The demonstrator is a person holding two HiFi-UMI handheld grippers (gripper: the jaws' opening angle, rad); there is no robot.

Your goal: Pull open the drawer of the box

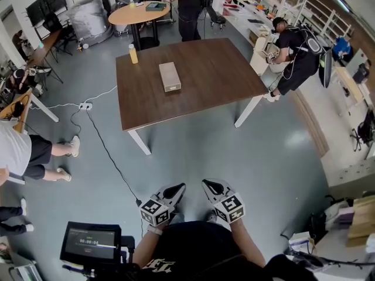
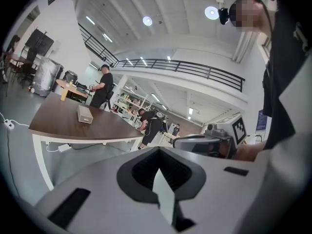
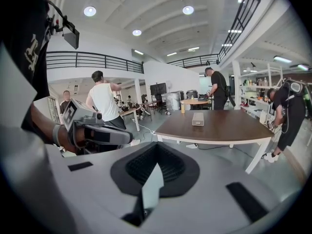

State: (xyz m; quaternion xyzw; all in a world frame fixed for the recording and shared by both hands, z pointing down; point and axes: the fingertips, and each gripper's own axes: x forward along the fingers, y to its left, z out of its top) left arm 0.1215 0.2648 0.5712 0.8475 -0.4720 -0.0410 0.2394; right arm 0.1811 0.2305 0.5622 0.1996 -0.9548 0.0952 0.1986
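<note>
Well apart from both grippers: box [image 1: 170, 76], lying flat near the middle of the surface [image 1: 222, 81], a little toward its left edge, long side running away from the person. Drawer apparently shut, no gap showing. Near short end darker, perhaps the drawer front, though too small to tell for sure. Bottle [image 1: 133, 54] upright by the far left corner, clear of the box.

Task not yet begun, judging by the stretch of floor between person and surface. First, walk up to the near edge. Then steady the box body with one gripper and take the drawer's pull or lip with the other; otherwise likely to slide the whole box across the smooth wood instead of opening it. Pull straight along the box's length, level and slowly.

Left gripper [image 1: 174, 189] held close to the body, jaws together, nothing between them. Right gripper [image 1: 212, 186] just beside it, likewise closed and empty, touching nothing. Open one before reaching for the drawer.
</note>
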